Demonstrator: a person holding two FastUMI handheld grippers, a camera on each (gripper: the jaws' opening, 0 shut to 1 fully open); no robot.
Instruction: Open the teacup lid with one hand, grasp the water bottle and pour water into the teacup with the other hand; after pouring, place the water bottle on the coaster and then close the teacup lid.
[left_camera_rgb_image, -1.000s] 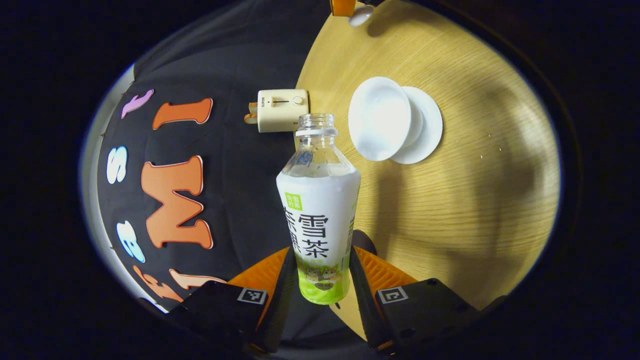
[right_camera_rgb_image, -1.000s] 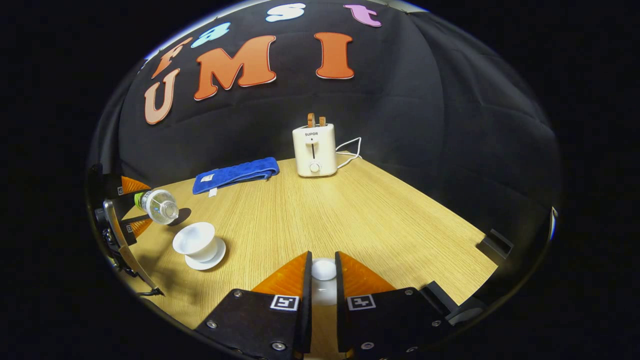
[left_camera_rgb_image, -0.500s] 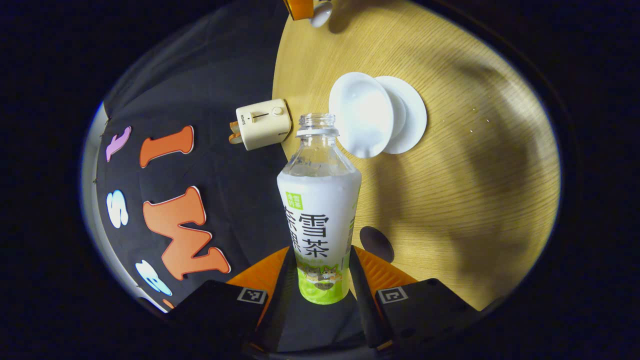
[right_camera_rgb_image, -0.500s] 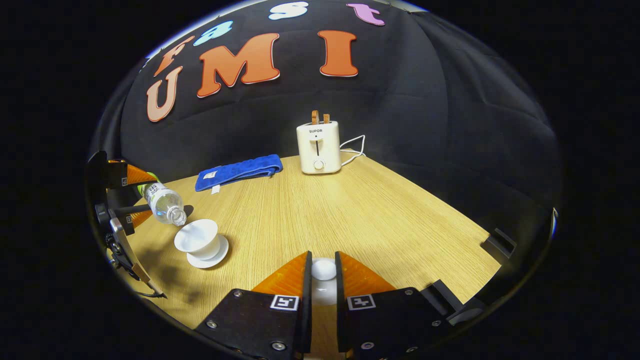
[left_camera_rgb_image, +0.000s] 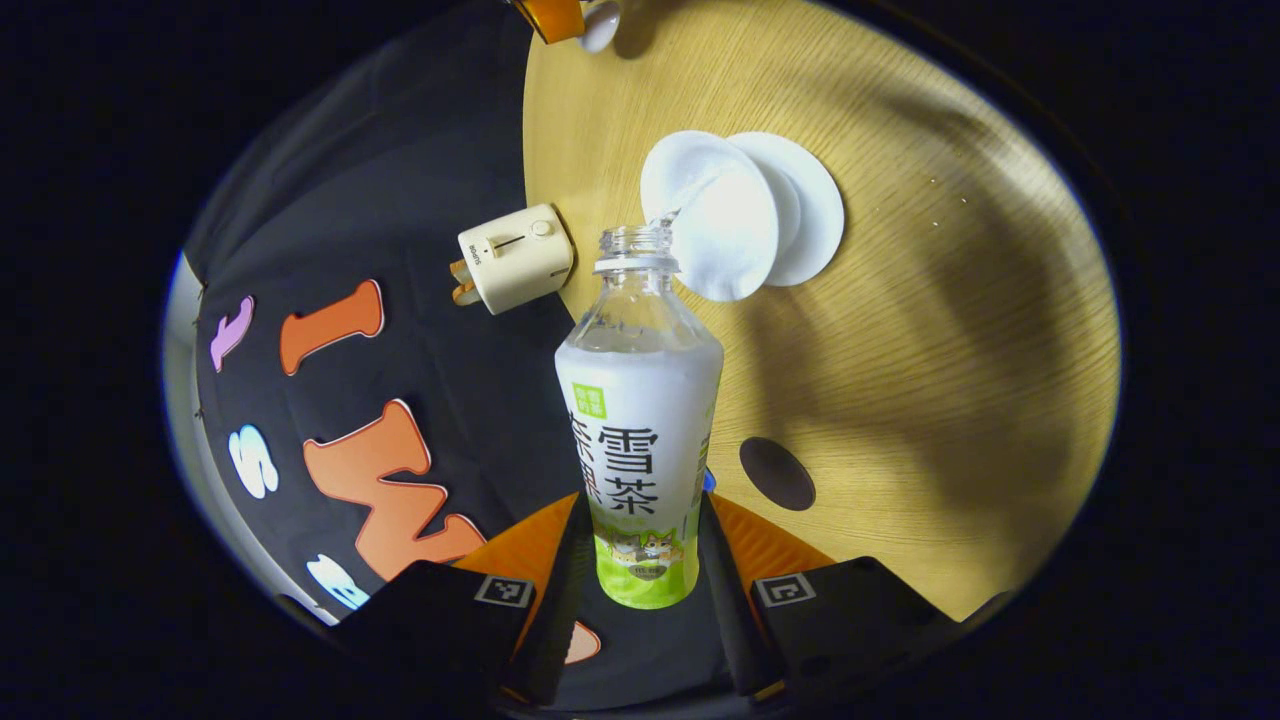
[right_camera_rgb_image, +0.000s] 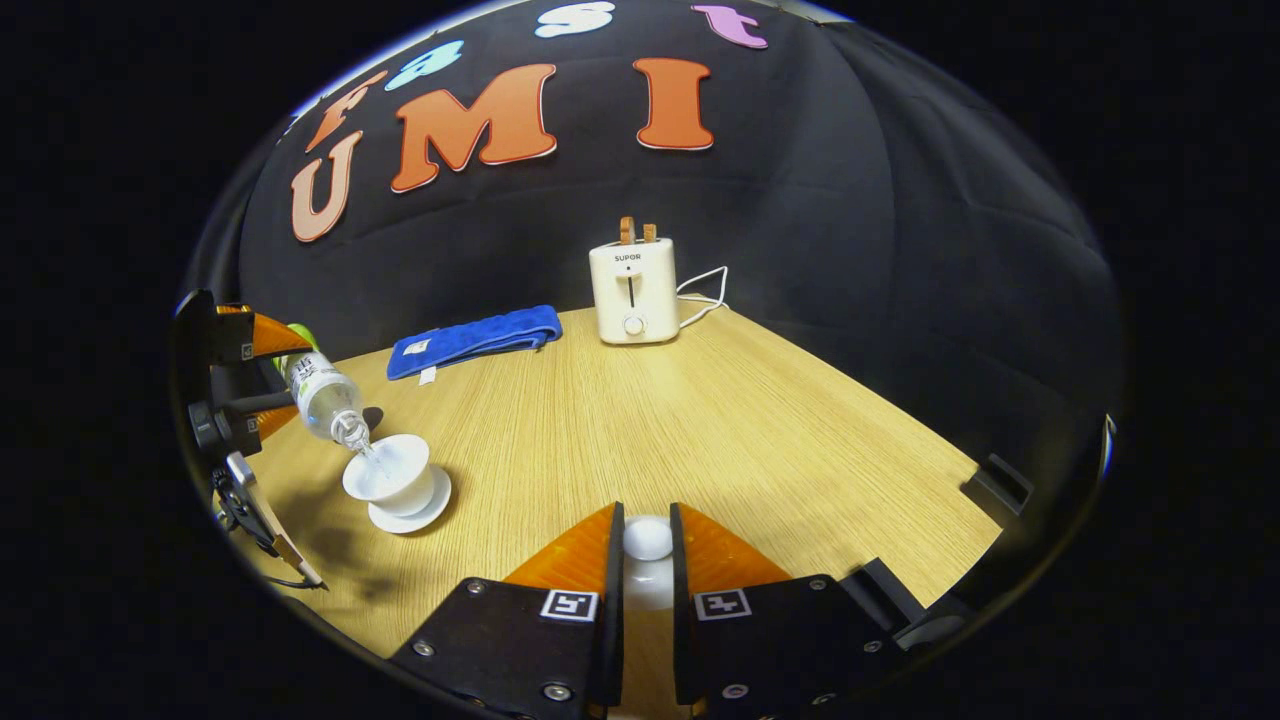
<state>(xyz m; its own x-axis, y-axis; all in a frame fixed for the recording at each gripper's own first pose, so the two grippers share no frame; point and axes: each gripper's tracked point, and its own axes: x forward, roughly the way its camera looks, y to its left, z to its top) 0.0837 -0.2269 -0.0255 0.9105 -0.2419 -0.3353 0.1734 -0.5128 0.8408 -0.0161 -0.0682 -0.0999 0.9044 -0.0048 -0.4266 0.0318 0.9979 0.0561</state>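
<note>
My left gripper (left_camera_rgb_image: 642, 500) is shut on a clear water bottle (left_camera_rgb_image: 638, 430) with a white and green label and no cap. The bottle is tipped, and a thin stream runs from its mouth into the open white teacup (left_camera_rgb_image: 715, 225) on its saucer (left_camera_rgb_image: 815, 215). A dark round coaster (left_camera_rgb_image: 778, 473) lies on the wooden table beside the bottle. In the right gripper view the bottle (right_camera_rgb_image: 322, 398) leans over the teacup (right_camera_rgb_image: 395, 478) at the far left. My right gripper (right_camera_rgb_image: 645, 515) is shut on the knob of the white lid (right_camera_rgb_image: 647, 540), held well to the right of the cup.
A cream toaster (right_camera_rgb_image: 632, 295) with a white cord stands at the back of the table (right_camera_rgb_image: 760, 440), against the black cloth wall. A folded blue cloth (right_camera_rgb_image: 470, 340) lies to its left. The toaster (left_camera_rgb_image: 515, 258) also appears in the left gripper view.
The left gripper has tipped the bottle further and brought its mouth over the cup's rim; water now flows into the cup. The right gripper holds the lid still.
</note>
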